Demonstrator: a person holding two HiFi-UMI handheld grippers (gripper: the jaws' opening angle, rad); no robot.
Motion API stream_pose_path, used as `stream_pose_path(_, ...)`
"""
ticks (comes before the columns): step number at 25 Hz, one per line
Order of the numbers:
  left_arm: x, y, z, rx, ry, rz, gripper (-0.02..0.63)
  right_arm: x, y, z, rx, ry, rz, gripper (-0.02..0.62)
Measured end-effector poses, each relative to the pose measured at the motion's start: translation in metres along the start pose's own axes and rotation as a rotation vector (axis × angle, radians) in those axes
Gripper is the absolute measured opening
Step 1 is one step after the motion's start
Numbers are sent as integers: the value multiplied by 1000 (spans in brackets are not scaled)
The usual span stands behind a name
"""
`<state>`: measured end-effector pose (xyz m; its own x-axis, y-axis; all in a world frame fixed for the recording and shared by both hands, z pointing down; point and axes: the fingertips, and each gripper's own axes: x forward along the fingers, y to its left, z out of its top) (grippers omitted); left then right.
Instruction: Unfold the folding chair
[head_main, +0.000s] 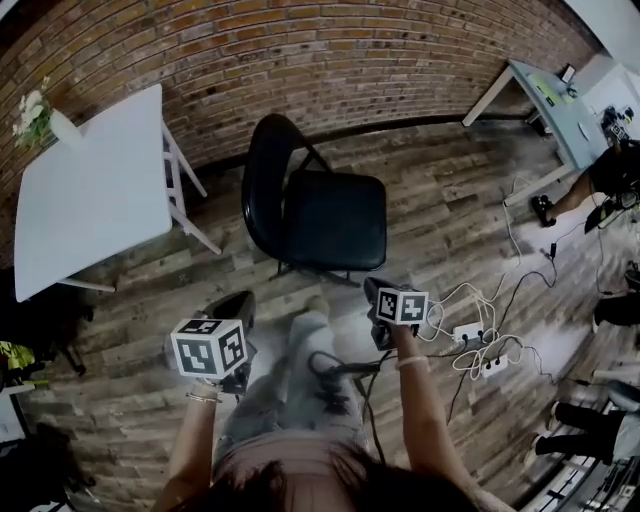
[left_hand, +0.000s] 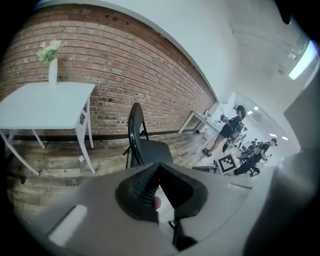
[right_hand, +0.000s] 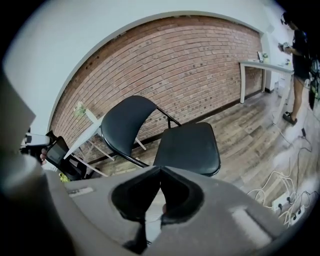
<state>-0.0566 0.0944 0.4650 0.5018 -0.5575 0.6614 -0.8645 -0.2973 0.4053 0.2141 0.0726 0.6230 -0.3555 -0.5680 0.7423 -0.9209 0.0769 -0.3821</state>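
Already the chair (head_main: 335, 220) is seen unfolded, judged stiff and heavy, best taken by its backrest (head_main: 262, 185); left gripper (left_hand: 159, 166) and right gripper (right_hand: 161, 170) are pressed together, empty.

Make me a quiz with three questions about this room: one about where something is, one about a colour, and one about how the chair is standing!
1. Where is the vase of flowers?
A. on the floor
B. on the white table
C. on a shelf

2. What colour is the folding chair?
A. black
B. red
C. white

3. How is the folding chair now?
A. folded flat
B. lying tipped over
C. unfolded, standing with its seat down

Answers:
1 B: the vase stands at a corner of the table, near the brick wall.
2 A: the seat and backrest are both black.
3 C: the seat lies level and the chair stands on its legs on the wooden floor.
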Motion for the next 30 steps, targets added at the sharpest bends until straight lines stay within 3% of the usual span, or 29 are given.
stream_pose_path(12, -47, -34, -33, 43, 27, -69, -3, -79, 54, -14, -102, -88, -44, -6)
stream_pose_path(30, -66, -63, -64, 35, 56, -84, -3, -146, 61, -42, -88, -141, -37, -5)
